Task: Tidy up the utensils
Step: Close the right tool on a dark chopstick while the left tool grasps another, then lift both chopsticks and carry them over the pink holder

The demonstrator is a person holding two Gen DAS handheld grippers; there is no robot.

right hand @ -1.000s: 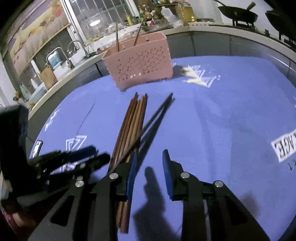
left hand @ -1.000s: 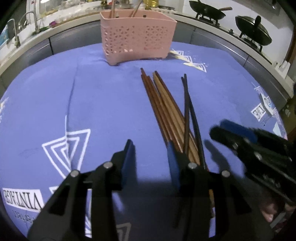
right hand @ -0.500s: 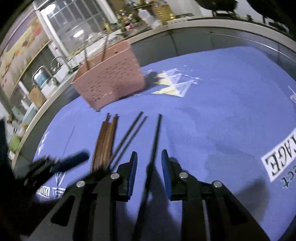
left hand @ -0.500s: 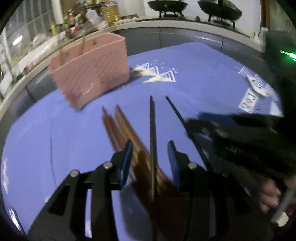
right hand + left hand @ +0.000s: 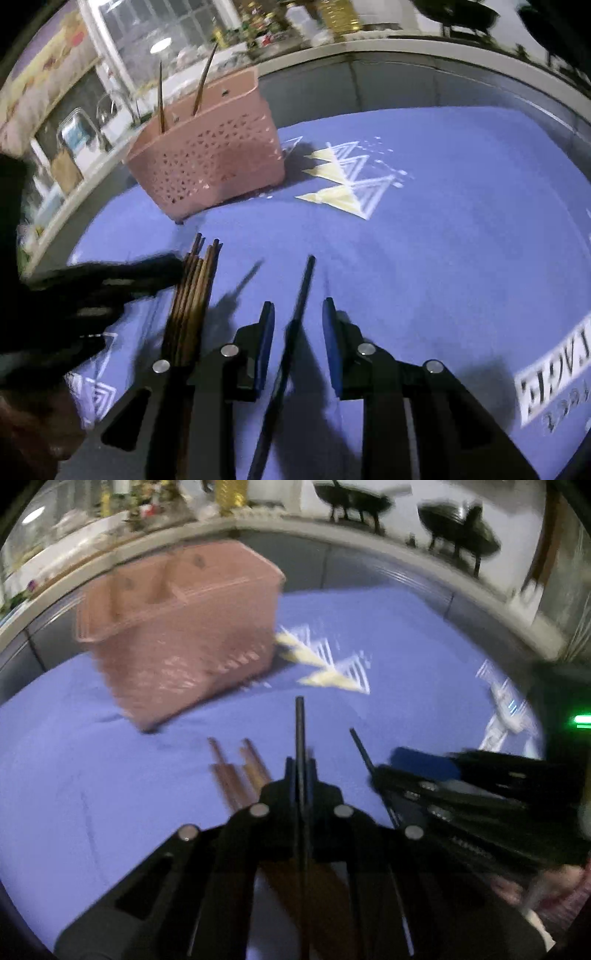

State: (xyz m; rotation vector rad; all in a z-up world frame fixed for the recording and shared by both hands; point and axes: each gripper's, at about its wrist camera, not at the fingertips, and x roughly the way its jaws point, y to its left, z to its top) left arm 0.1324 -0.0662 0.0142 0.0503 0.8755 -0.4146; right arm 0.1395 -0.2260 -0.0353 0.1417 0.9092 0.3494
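My left gripper (image 5: 300, 766) is shut on a black chopstick (image 5: 299, 731) that points toward the pink perforated utensil basket (image 5: 184, 635). Brown chopsticks (image 5: 236, 775) lie on the purple cloth just left of it. A second black chopstick (image 5: 360, 749) lies to its right. My right gripper (image 5: 297, 325) is open, its jaws on either side of a black chopstick (image 5: 301, 295) lying on the cloth. The brown bundle (image 5: 195, 291) lies to its left. The basket (image 5: 214, 162) stands beyond, with two brown sticks upright in it. The left gripper (image 5: 177, 267) shows dark and blurred at the left.
A purple tablecloth (image 5: 461, 221) with white triangle prints covers the table. The right gripper's black body (image 5: 480, 801) fills the right of the left wrist view. A counter with woks (image 5: 458, 542), bottles and a sink runs behind the table.
My left gripper has closed on a black chopstick and lifted toward the basket. My right gripper has moved over the other black chopstick, still open.
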